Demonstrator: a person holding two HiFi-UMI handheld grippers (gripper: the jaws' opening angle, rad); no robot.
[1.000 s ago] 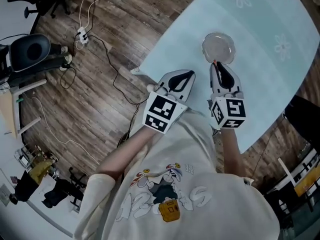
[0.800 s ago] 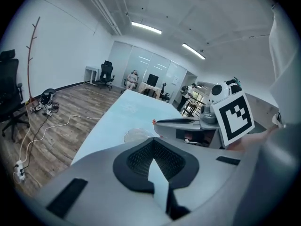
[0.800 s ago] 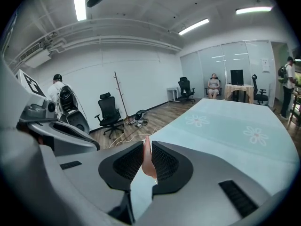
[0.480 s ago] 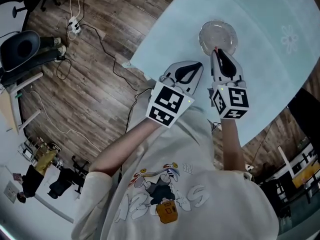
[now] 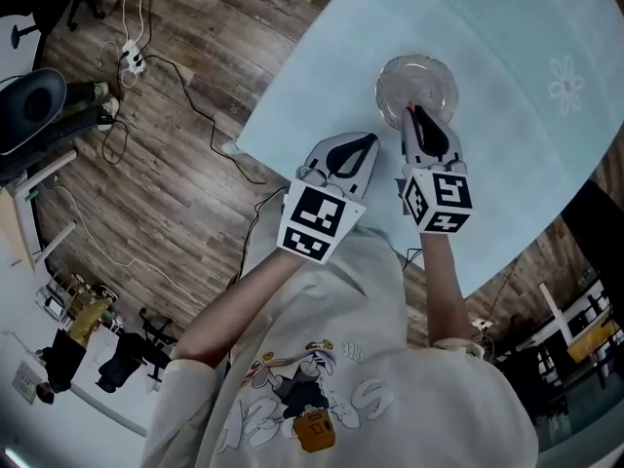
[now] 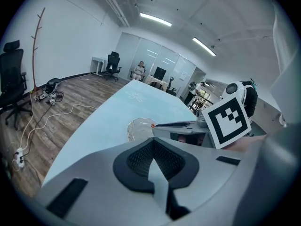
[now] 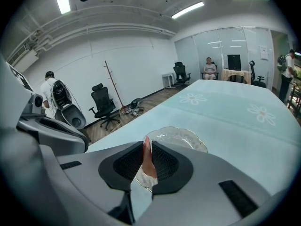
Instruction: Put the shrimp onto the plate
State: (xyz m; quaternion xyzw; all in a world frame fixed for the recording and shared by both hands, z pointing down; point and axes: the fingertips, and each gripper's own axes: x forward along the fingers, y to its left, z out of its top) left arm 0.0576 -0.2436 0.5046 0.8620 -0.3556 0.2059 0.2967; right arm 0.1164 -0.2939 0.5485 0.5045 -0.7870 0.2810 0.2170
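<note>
You have the shrimp (image 7: 146,163), a small pinkish-orange piece with a paler lower end, pinched upright between the fingers (image 7: 164,161) of your right gripper (image 7: 147,147). Its reddish tip pokes out past the fingertips. It hangs above the near rim of the plate (image 7: 183,136), not resting on it. The plate is clear glass with a scalloped edge, empty, lying flat on the pale blue surface (image 5: 507,164) towards its left edge.

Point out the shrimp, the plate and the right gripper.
shrimp (image 7: 147,166): right gripper view, its pink body between the fingers.
plate (image 7: 180,139): right gripper view, bare glass inside the rim.
right gripper (image 5: 416,115): head view, midway between its fingertips.
</note>
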